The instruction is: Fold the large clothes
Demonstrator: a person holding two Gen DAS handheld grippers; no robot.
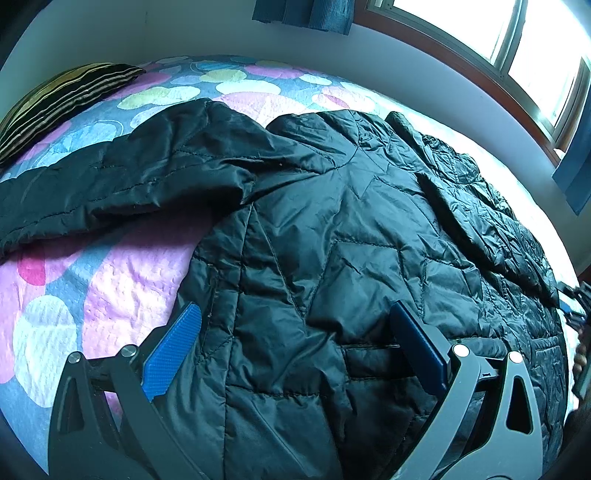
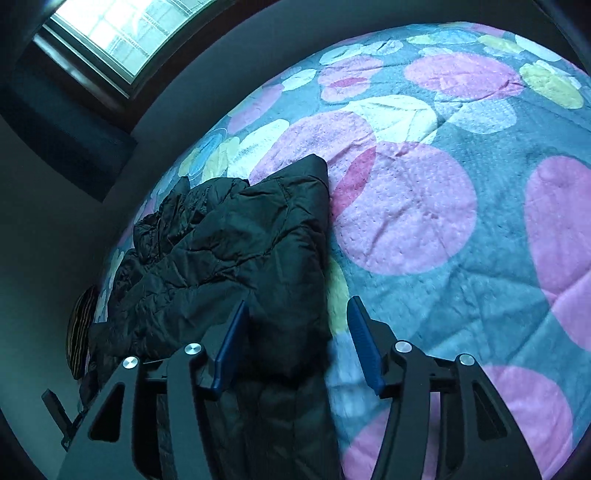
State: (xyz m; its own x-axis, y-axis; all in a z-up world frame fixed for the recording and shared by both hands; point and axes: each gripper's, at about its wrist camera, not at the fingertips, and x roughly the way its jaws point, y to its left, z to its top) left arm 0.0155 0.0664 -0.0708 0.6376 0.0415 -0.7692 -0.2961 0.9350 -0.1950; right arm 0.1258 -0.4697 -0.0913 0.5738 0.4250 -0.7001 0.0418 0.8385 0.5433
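Observation:
A black quilted jacket lies spread on the bed, one sleeve stretched out to the left. My left gripper hovers over the jacket's near edge, jaws wide open, its blue pads clear of the fabric. In the right wrist view the jacket lies bunched on the left half of the bed. My right gripper stands open above the jacket's right edge; fabric lies under the gap, and neither pad presses on it.
The bedspread has pink, white and yellow circles and stretches bare to the right of the jacket. A striped pillow sits at the far left corner. A window and a blue curtain are beyond the bed.

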